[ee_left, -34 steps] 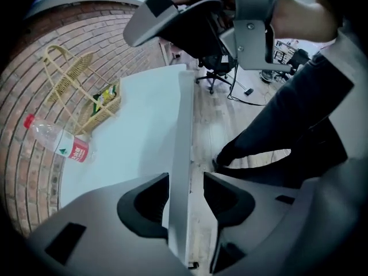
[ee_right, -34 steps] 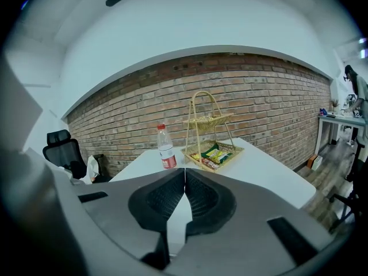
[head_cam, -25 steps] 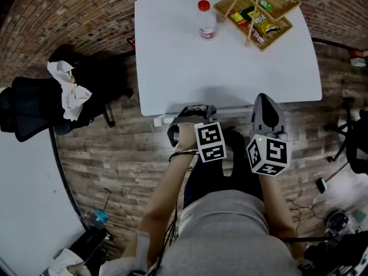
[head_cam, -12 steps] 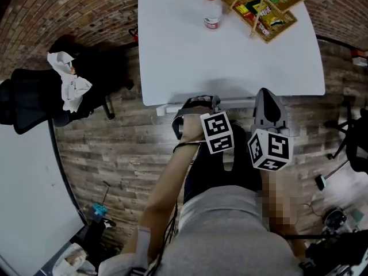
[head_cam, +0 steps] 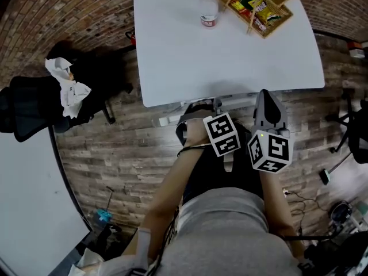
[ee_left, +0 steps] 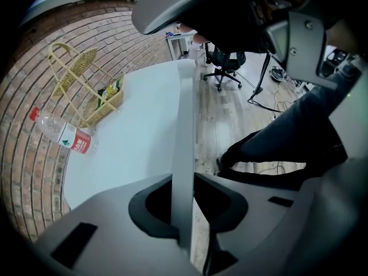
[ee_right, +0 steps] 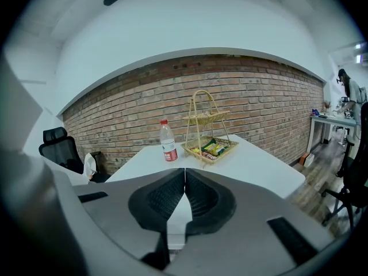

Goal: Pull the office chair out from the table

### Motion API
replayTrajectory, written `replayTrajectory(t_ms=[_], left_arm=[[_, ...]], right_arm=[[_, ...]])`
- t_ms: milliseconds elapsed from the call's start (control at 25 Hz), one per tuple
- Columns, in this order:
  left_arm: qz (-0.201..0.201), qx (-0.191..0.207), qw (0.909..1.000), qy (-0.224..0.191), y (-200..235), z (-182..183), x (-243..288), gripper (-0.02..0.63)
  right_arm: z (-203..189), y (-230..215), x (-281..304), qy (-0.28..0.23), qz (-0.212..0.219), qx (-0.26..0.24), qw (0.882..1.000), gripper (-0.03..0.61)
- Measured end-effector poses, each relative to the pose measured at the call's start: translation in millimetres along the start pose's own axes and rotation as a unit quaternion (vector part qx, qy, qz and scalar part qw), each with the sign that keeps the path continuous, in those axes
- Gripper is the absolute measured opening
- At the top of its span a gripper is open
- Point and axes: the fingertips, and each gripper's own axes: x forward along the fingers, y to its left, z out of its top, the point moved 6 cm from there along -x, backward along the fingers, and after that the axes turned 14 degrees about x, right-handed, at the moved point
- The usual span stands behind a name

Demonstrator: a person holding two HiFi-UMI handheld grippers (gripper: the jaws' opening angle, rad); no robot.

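The person wears a grey top [head_cam: 224, 229] and dark trousers [ee_left: 293, 140]; a thin black cable [head_cam: 187, 151] runs by the left forearm; the left gripper [ee_left: 184, 200] and the right gripper [ee_right: 184, 180] have smooth grey shells with black ribbed pads [ee_right: 167, 199]; the left cube [head_cam: 222, 134] and the right cube [head_cam: 269, 151] are white with black square markers; a small green light [head_cam: 261, 136] glows beside the right one.

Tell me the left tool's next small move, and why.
Probably let go of the table edge and swing left toward the black office chair: the left tool grips the table, not a chair, and the right tool is shut and empty.
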Motion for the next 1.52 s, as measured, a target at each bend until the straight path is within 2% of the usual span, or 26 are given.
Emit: replayTrajectory(t_ms=[400,920,1240,1520], left_arm=[[-0.013,-0.004,0.9999,0.004,-42,5,-9,0.086],[-0.026,-0.006,0.9996,0.006,-96,15,-21,0.084],[-0.022,-0.008,0.9997,0.006,-149,30,-32,0.084],[-0.024,-0.019,0.9991,0.028,-199,46,-40,0.084]], right_arm=[[-14,2,-21,-0.009,-0.01,0.017,1.0,0.014],[-25,-4,-63,-0.008,0.017,0.009,1.0,0.014],[-38,-24,-106,-0.003,0.032,0.006,0.999,0.014],[-53,-31,-147,-0.003,0.064,0.001,0.998,0.014]])
